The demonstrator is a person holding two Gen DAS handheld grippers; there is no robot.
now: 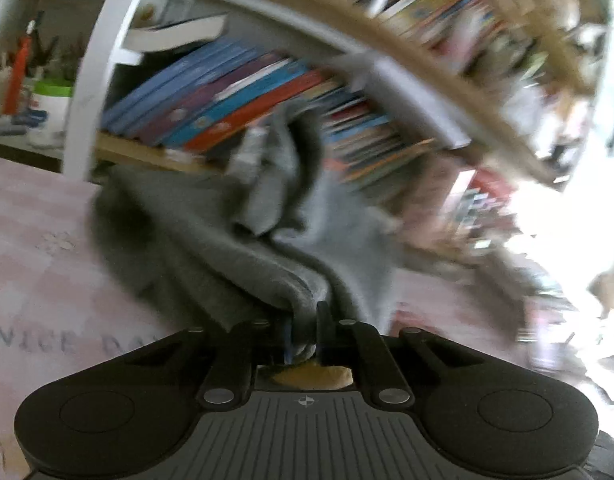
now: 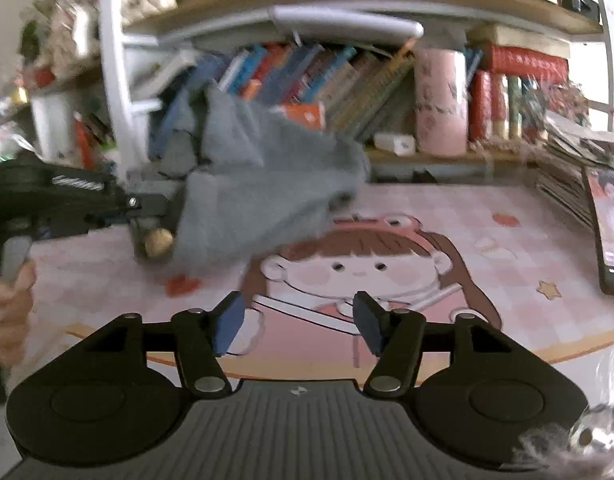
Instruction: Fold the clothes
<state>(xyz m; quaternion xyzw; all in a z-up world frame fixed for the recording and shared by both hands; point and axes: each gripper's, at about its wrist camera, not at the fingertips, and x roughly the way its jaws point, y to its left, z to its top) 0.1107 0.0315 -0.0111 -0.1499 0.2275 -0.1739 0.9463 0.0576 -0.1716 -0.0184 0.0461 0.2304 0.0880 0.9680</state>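
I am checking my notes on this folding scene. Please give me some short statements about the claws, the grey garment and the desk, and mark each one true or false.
1. The left claw is shut on the grey garment. True.
2. The right claw also grips the garment. False: it is open, with nothing between its fingers.
3. The garment lies flat and folded on the desk mat. False: it hangs bunched from the left claw, partly lifted.
4. A phone lies at the right edge of the mat. True.
5. Books stand on a shelf behind the desk. True.
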